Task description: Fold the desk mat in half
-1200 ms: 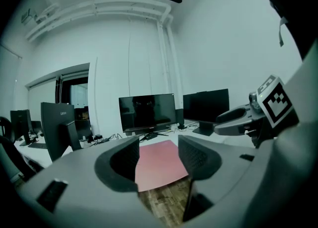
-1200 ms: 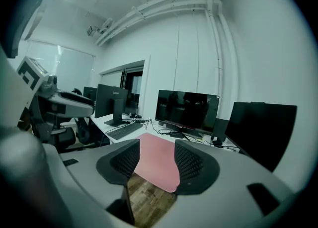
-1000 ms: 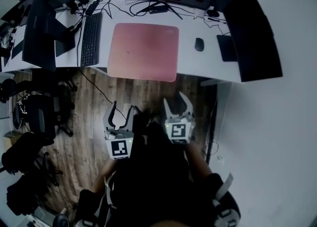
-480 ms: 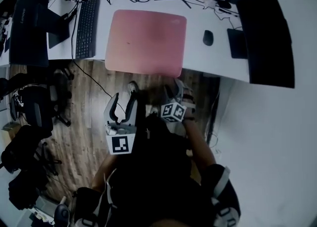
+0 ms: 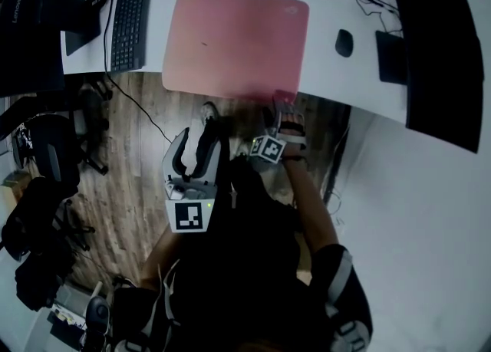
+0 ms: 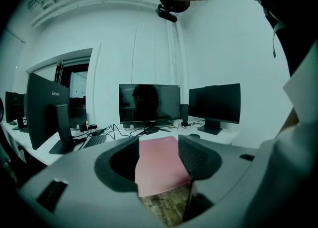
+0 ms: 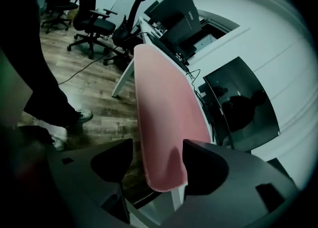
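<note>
Two grippers are in view, and both stand with their jaws apart. You hold the left gripper [image 5: 197,143] low over the wood floor [image 5: 130,151], short of the near edge of the desk mat [image 5: 238,40], with its marker cube toward your body. Its fingers [image 6: 198,157] point at the mat and are spread wide. In the left gripper view they frame the mat's near edge but touch nothing.

Your right gripper [image 5: 284,111] reaches farther forward, to the near right corner of the mat. Its marker cube [image 5: 268,149] is tilted, and the right gripper view shows the room rolled sideways, so the tool is turned on its side. That corner of the mat overhangs the desk [image 5: 322,74] and lies in the gap between the spread fingers [image 7: 206,165]. Neither finger presses it.

The pink mat lies flat and unfolded on the white desk. A keyboard [image 5: 126,17] sits to the left of the mat and a mouse [image 5: 344,42] to its right.

Legible writing: "Lenovo" on the back of the monitor [image 6: 44,108] standing left of the mat. The cube faces carry black square markers only.
</note>
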A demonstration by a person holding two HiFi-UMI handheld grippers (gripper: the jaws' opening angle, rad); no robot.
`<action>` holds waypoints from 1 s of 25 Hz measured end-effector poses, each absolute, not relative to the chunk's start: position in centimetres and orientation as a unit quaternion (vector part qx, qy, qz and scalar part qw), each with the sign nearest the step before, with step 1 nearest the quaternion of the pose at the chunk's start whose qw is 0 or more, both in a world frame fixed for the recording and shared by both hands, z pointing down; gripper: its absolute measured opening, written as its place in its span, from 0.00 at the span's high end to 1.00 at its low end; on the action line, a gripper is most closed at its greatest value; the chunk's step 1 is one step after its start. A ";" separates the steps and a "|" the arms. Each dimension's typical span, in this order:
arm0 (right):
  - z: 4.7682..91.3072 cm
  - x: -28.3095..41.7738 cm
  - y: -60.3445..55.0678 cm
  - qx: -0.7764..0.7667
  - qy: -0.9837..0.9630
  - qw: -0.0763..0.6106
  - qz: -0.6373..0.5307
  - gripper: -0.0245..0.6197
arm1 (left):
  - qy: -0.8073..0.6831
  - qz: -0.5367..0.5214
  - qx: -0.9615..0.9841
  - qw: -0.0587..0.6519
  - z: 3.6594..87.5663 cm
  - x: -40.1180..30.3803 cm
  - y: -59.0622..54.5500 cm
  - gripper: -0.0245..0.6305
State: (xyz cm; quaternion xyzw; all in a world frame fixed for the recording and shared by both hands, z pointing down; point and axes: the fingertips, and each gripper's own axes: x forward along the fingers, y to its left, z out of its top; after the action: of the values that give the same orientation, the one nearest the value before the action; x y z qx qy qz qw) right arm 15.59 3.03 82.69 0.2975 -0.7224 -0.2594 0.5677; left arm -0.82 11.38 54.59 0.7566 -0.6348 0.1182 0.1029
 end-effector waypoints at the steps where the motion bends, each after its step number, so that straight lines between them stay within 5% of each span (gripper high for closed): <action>1: 83.2 15.6 2.6 0.298 -0.716 0.571 -0.271 0.52 | -0.635 0.117 0.756 0.105 54.7 -0.8 11.3 0.61; 14: 83.7 14.0 0.8 0.295 -0.711 0.573 -0.282 0.50 | -0.636 0.124 0.754 0.111 55.8 -1.1 10.7 0.61; 25: 81.3 14.1 2.7 0.284 -0.729 0.553 -0.286 0.85 | -0.621 0.160 0.765 0.064 55.1 -0.9 11.4 0.61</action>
State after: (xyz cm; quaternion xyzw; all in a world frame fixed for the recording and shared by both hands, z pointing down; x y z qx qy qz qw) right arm 14.13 2.73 81.27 0.2844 -0.7291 -0.2863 0.5528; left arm -0.92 11.36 55.13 0.7646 -0.6211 0.1597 0.0643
